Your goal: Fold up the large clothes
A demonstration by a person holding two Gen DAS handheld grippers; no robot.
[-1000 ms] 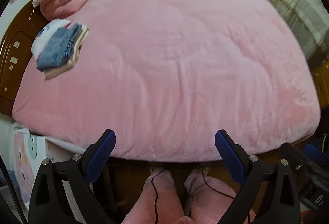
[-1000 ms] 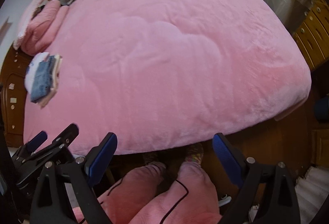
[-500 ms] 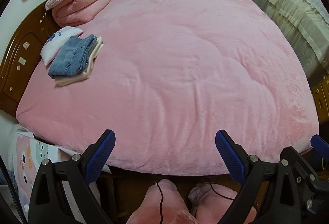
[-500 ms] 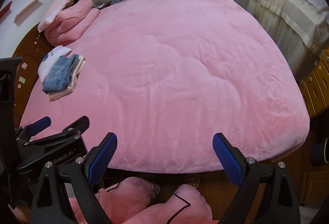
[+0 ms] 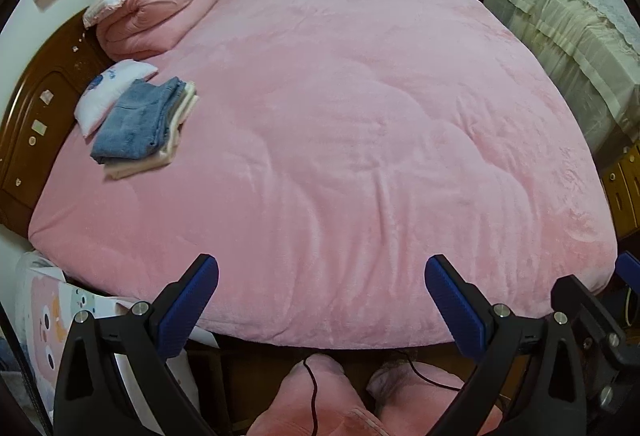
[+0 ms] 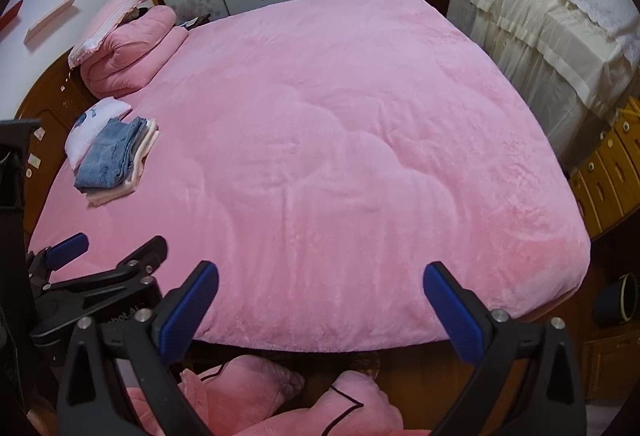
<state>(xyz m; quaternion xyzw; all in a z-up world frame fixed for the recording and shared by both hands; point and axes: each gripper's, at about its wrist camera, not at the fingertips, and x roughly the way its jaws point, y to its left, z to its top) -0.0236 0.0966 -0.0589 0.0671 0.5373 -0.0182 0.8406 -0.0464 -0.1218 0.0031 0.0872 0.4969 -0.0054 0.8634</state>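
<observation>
Left wrist view, nearest first: left gripper [image 5: 322,264] pointing steeply down, jaws opening to full width, nothing between the blue pads. Same from the right wrist: right gripper [image 6: 320,272] opening wide, holding nothing. Below both, pink trouser legs [image 5: 316,396] at the foot of the bed.

Next out, pink blanket [image 5: 340,156] spread flat over the whole bed, plush and lightly rumpled. Probably bulky, soft and limp; likely to sag between two grips, so best pinched at the near corners or along the near hem.

Further, near the headboard [image 5: 28,124] on the left: stack of folded clothes [image 5: 144,124], jeans [image 5: 132,120] on top, a pale garment [image 5: 160,160] underneath, resting partly on a small white pillow [image 5: 108,92]. Denim likely heavier and stiffer, holding a crease well; pale cloth likely thin and floppy. Already folded by the look of it; no unfolded garment anywhere in view.

Farthest on that side, rolled pink quilt [image 5: 148,16].

Containers: drawers [image 6: 608,172] at the right all shut, contents hidden. Dark round tub [image 6: 618,300] on the floor, contents impossible to tell.
</observation>
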